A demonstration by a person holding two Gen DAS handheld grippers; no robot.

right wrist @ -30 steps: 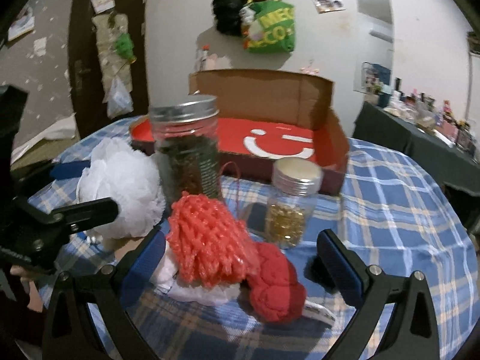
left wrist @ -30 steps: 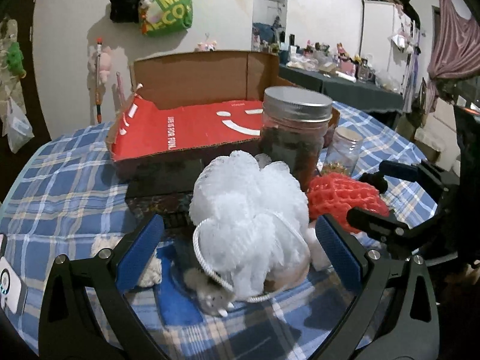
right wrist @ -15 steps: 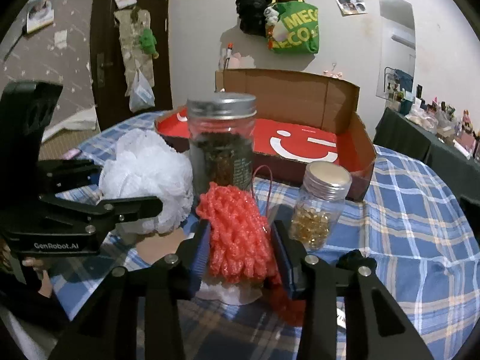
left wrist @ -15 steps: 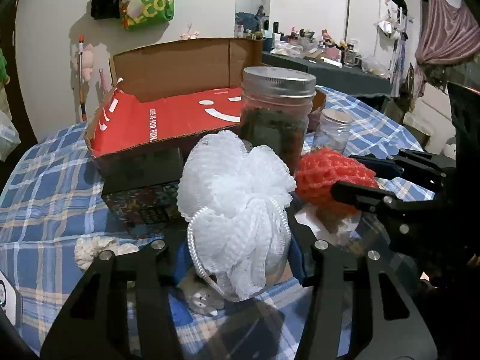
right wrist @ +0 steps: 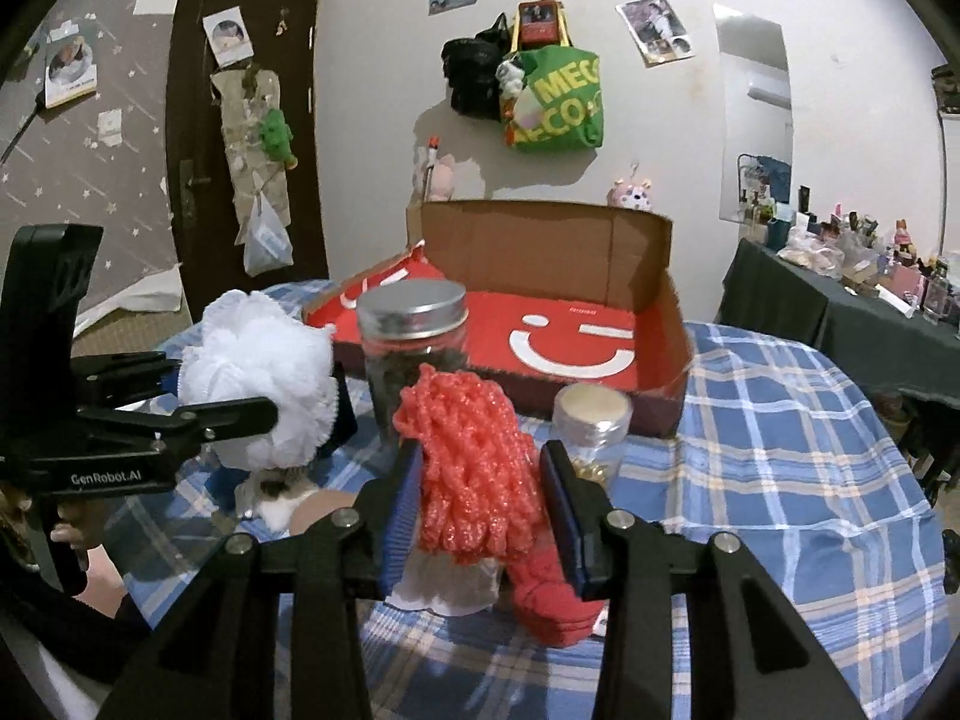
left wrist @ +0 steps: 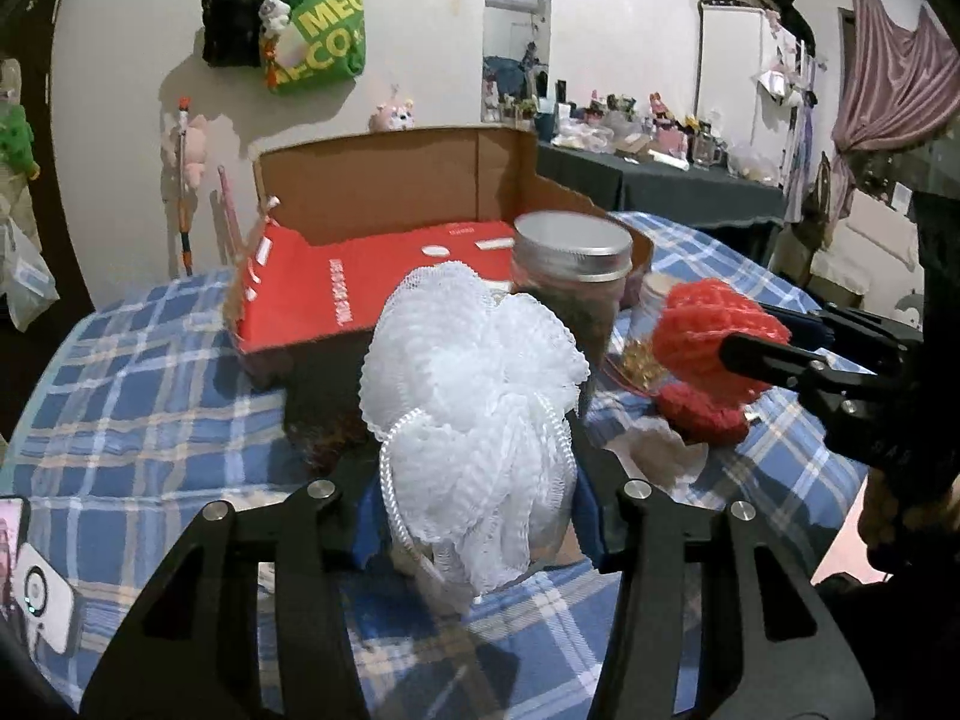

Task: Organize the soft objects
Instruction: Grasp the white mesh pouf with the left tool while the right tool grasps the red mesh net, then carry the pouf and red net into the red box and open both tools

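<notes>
Left gripper [left wrist: 474, 504]: pinching the white mesh pouf [left wrist: 474, 384], held just above the tabletop [left wrist: 150, 396].
Right gripper [right wrist: 480, 516]: pinching the coral net puff [right wrist: 468, 468] — a red knitted piece [right wrist: 546, 606] hangs beneath it.
Box [right wrist: 564, 336]: open, red-lined, straight ahead of both grippers, beyond the tall jar [right wrist: 414, 354].
Nearer hand: about equal — the jar stands between the grippers and the box.

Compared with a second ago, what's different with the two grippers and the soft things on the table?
Both sets of jaws stood wide open then. Now the left gripper has closed on the white mesh pouf, and the right gripper has closed on the red mesh pouf. Both poufs look slightly raised. The tall jar, small jar and red box stayed put.
</notes>
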